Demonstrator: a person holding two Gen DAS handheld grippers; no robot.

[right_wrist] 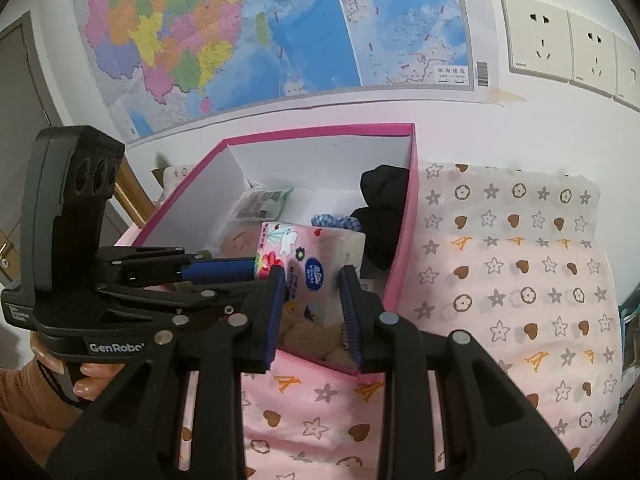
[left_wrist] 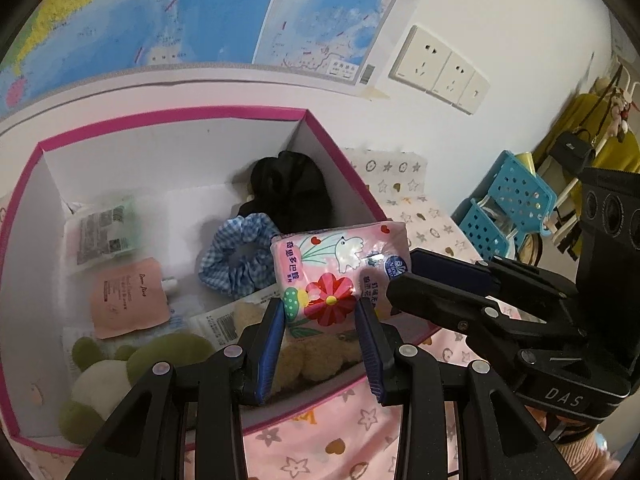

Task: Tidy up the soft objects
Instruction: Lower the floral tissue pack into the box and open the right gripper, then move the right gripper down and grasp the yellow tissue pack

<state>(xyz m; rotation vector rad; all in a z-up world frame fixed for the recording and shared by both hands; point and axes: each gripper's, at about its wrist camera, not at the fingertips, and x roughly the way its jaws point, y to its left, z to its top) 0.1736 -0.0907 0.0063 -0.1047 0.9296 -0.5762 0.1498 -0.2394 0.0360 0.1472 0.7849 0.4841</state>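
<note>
A pink tissue pack (left_wrist: 340,272) with a flower and dove print hangs over the near right part of a white box with a magenta rim (left_wrist: 168,117). My left gripper (left_wrist: 320,320) is shut on its lower end. My right gripper (right_wrist: 312,292) is shut on its other end (right_wrist: 316,264), and its fingers (left_wrist: 448,276) show from the side in the left wrist view. In the box lie a blue gingham scrunchie (left_wrist: 236,260), a black cloth (left_wrist: 296,196), a green and white plush (left_wrist: 104,380), a beige plush (left_wrist: 316,356) and flat packets (left_wrist: 128,300).
The box (right_wrist: 312,132) stands on a pink cloth with stars and hearts (right_wrist: 520,280), against a white wall with a map (right_wrist: 240,28) and sockets (right_wrist: 560,40). A blue perforated basket (left_wrist: 508,204) stands at the right. The hand on the left gripper (right_wrist: 88,376) shows at lower left.
</note>
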